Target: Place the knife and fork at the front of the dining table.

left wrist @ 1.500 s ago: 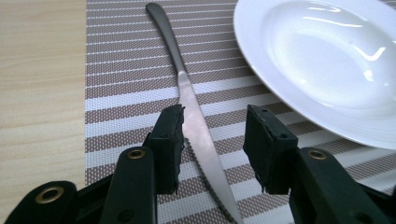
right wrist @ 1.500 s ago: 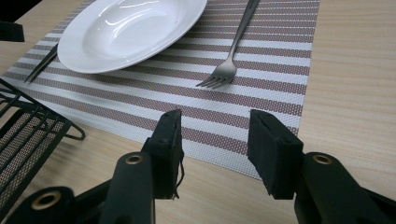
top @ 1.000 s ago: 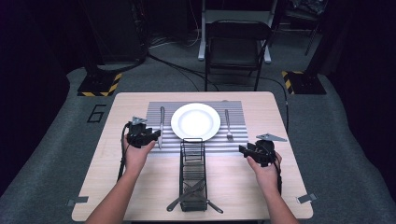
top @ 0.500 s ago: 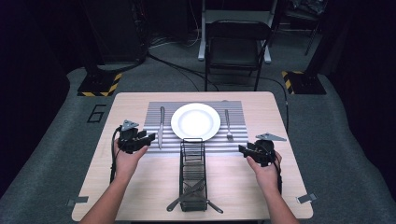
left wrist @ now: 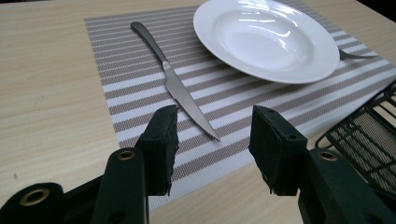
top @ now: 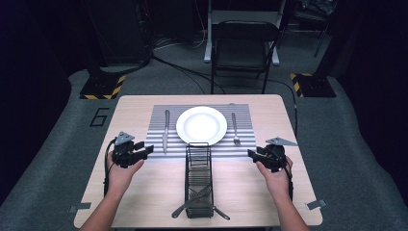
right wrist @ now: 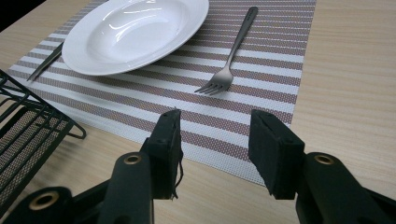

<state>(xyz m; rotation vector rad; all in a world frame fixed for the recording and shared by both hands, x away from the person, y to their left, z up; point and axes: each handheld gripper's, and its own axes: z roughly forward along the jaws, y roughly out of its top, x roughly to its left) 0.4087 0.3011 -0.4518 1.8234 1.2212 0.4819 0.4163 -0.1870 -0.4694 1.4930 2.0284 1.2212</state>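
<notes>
A white plate (top: 201, 125) sits mid-placemat (top: 250, 144), with a knife (top: 166, 130) to its left and a fork (top: 235, 129) to its right. My left gripper (top: 148, 150) hovers at the mat's front left corner, open and empty. In the left gripper view, the left gripper (left wrist: 217, 113) points at the knife (left wrist: 173, 81), whose tip lies just beyond the jaws, and the plate (left wrist: 266, 39) is farther off. My right gripper (top: 251, 154) is at the mat's front right corner, also open and empty. In the right gripper view, the right gripper (right wrist: 215, 116) faces the fork (right wrist: 233, 51) and the plate (right wrist: 135, 32).
A black wire rack (top: 198, 178) stands between my hands at the table's front middle, with dark utensils (top: 192, 204) lying under its near end. A folding chair (top: 243, 48) stands beyond the table's far edge. Bare wood lies to either side of the mat.
My left gripper has drawn back to the left and toward the person, away from the knife. The right gripper has stayed put.
</notes>
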